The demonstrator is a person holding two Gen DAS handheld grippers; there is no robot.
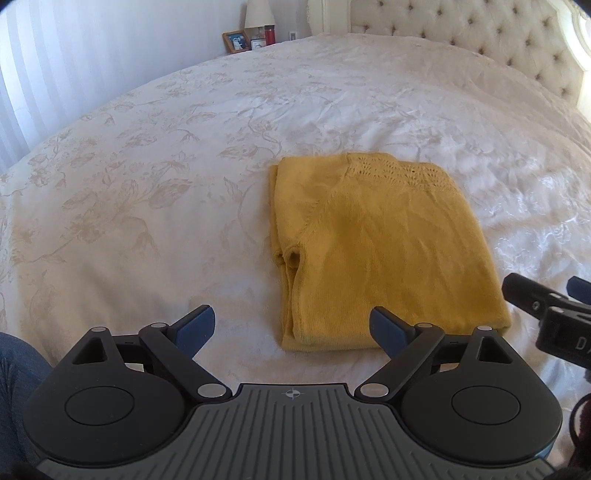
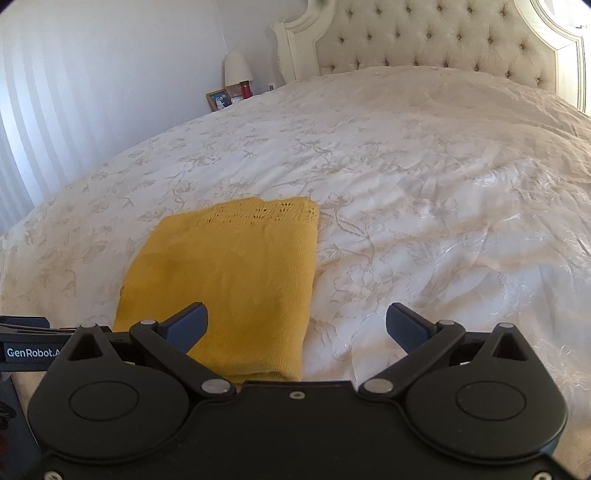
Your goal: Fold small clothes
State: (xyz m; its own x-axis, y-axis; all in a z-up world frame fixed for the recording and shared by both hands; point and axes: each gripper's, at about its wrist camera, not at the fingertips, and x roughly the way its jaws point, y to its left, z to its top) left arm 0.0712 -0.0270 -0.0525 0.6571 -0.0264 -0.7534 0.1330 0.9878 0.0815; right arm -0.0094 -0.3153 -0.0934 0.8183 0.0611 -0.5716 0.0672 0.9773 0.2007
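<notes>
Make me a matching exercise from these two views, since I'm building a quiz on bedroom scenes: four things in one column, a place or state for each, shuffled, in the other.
Things:
1. yellow knit sweater
2. left gripper
3. picture frame
4. tufted headboard

Places or states:
A. at the far end of the bed, upright against the wall
B. folded, lying flat on the floral bedspread
C. open, holding nothing
D. beside the lamp, past the bed's far corner

Pairs: 1-B, 2-C, 3-D, 4-A
</notes>
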